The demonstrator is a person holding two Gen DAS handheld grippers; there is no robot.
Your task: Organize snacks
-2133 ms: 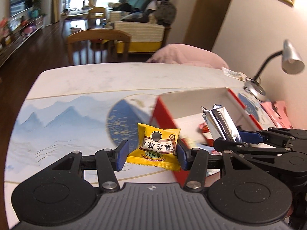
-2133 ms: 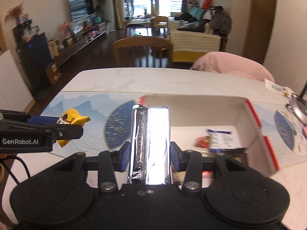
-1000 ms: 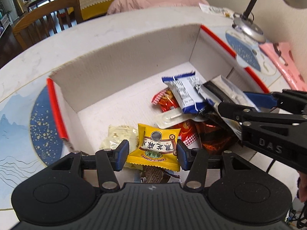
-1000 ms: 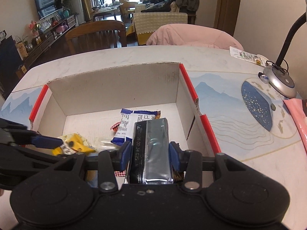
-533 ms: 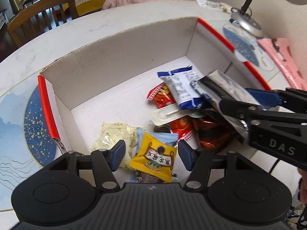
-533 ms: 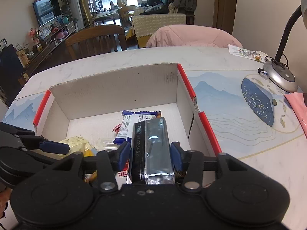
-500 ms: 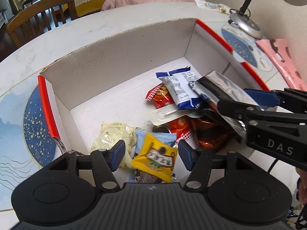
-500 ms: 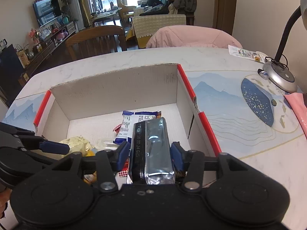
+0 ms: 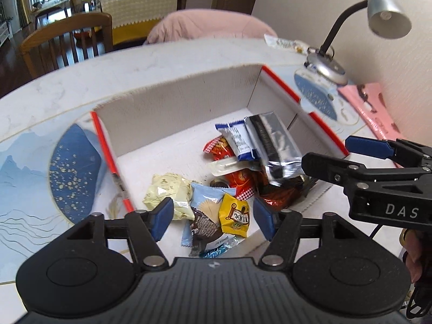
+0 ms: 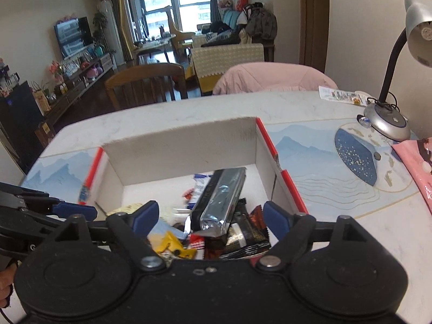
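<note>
You are holding left gripper (image 9: 212, 221) and right gripper (image 10: 212, 218) low over box (image 9: 172, 108), both jaws spread, pinching nothing; silver pack (image 10: 221, 199) lying inside.

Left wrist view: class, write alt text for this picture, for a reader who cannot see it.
An open left hand-held gripper hovers over a white cardboard box with red edges holding a pile of wrapped snacks, including a small yellow packet and a long silver foil packet. The open right hand-held gripper reaches in from the right; a grey desk lamp stands behind.
</note>
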